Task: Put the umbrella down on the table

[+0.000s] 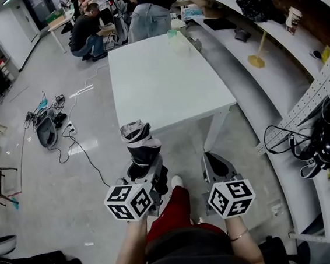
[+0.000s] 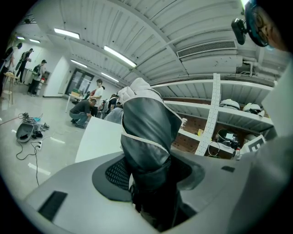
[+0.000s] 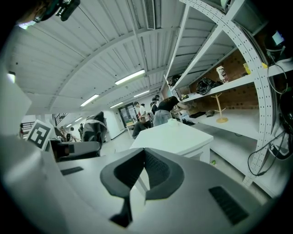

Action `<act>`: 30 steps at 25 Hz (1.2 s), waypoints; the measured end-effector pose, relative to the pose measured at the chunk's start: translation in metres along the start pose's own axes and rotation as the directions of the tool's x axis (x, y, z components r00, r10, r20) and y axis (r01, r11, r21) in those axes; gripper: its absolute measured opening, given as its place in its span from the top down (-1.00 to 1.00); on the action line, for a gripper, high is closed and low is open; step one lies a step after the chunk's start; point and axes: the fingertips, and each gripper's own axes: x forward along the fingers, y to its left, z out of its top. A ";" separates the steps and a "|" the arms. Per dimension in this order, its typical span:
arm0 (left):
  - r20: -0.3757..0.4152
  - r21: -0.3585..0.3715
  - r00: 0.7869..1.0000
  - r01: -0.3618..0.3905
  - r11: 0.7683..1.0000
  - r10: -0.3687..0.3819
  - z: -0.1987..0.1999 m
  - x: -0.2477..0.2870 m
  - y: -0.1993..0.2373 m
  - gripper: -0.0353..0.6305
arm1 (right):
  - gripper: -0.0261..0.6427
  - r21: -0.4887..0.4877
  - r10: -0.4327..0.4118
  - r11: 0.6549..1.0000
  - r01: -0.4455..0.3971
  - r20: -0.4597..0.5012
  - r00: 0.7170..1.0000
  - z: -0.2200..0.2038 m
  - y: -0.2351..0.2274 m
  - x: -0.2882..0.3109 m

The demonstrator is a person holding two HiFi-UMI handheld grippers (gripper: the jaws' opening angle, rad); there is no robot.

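Note:
A folded umbrella [image 1: 138,143], black and grey with white trim, stands upright in my left gripper [image 1: 145,168], which is shut on its lower part. In the left gripper view the umbrella [image 2: 146,137] fills the space between the pads. The white table [image 1: 160,82] lies just ahead of both grippers, its near edge a little beyond the umbrella. My right gripper [image 1: 215,159] is beside the left one, jaws together and holding nothing. In the right gripper view the jaws [image 3: 143,153] point at the table's near corner [image 3: 176,137], and the umbrella [image 3: 94,125] shows at the left.
Long shelves [image 1: 277,87] with cables, a cup and a black bag run along the right. People [image 1: 87,34] crouch and stand beyond the table's far end. Cables and a device [image 1: 47,126] lie on the floor at the left. A small clear object [image 1: 172,35] sits at the table's far edge.

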 end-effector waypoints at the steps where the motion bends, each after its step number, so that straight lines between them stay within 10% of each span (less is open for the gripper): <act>1: -0.001 -0.006 1.000 0.001 1.000 -0.001 0.001 0.008 0.005 0.21 | 0.87 -0.005 -0.004 1.000 0.004 -0.004 1.000 0.002 -0.003 0.008; 30: -0.070 -0.114 0.996 0.038 0.993 -0.046 0.091 0.200 0.130 0.21 | 0.87 -0.024 0.010 1.000 -0.011 -0.052 0.999 0.088 -0.031 0.267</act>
